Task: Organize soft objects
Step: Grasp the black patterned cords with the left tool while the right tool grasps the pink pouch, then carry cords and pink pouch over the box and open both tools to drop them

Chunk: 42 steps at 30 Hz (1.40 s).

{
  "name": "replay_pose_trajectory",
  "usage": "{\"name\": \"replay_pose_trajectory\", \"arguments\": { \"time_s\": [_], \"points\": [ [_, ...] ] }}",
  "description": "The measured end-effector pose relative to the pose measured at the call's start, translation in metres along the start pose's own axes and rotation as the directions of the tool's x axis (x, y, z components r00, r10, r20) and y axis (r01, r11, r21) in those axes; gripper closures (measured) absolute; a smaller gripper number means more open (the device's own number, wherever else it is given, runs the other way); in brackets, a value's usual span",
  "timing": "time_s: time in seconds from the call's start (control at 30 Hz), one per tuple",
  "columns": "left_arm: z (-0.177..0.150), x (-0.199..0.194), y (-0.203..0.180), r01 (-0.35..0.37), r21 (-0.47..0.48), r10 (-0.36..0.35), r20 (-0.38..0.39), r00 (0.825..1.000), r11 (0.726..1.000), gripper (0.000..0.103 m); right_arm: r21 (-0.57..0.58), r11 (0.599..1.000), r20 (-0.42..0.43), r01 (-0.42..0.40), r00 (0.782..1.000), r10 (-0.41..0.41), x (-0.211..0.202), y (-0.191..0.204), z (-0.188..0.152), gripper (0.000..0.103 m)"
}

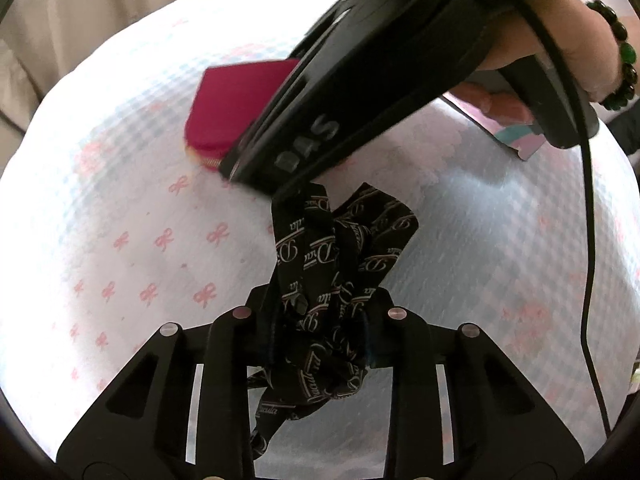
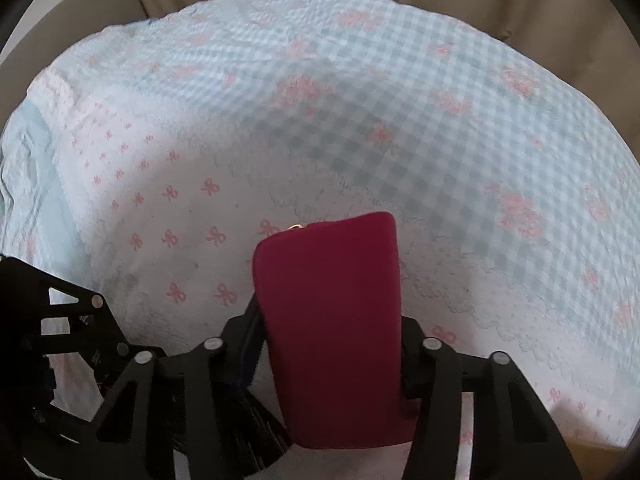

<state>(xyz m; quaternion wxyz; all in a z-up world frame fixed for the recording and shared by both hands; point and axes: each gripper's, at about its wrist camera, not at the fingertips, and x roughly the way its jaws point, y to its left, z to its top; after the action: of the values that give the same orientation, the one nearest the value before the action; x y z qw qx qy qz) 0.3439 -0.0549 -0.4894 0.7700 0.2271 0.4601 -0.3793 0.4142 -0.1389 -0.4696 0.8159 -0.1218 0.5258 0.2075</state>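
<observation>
The left gripper (image 1: 320, 320) is pinching a black printed scarf (image 1: 344, 256) between its 2 fingers, the cloth bunching in the jaws and trailing both forward and down beneath them. The right gripper (image 2: 328, 344) is clamping a dark red pouch (image 2: 332, 320), which is standing up between its jaws with a small gold zip pull at its top edge. In the left wrist view the right tool is crossing overhead, the pouch (image 1: 236, 108) poking out beyond it, and the person's right hand (image 1: 532, 44), wearing a green bead bracelet (image 1: 620, 56), is wrapping the handle. Below both is lying a quilt (image 2: 400, 120), checked pale blue toward its far edge and white with pink bows toward its near left corner; a pastel box (image 1: 516, 136) is sitting at its right edge. Judging by this, both soft things are being carried for placing. To do it well, the 2 tools should be drawing apart so the scarf is not snagging the right tool, then each item going down flat on the quilt before the jaws are releasing.
</observation>
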Motion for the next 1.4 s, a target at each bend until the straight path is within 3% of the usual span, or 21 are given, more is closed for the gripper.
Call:
{"name": "replay_pose_trajectory", "arguments": {
  "time_s": [0.27,0.77,1.1,1.4],
  "points": [
    [0.007,-0.049,0.001,-0.043,-0.059,0.044,0.021,0.999,0.997,0.078,0.119,0.993,0.064,0.010,0.998,-0.018,-0.051,-0.012,-0.001,0.058],
    [0.079,-0.200,-0.014,-0.120,-0.136,0.140,0.148,0.979,0.983,0.078,0.243,0.969,0.219,0.042,0.971,-0.097,-0.236,0.000,-0.001,0.058],
    [0.116,-0.263,-0.051,-0.096,-0.265,0.153,0.205,0.967,0.960,0.078,0.350,0.933,0.268,0.079,0.946,-0.181,-0.350,-0.021,-0.039,0.058],
    [0.167,-0.285,-0.109,-0.050,-0.420,0.146,0.199,0.969,0.906,0.078,0.437,0.894,0.269,0.097,0.935,-0.232,-0.419,-0.072,-0.101,0.058]
  ]
}}
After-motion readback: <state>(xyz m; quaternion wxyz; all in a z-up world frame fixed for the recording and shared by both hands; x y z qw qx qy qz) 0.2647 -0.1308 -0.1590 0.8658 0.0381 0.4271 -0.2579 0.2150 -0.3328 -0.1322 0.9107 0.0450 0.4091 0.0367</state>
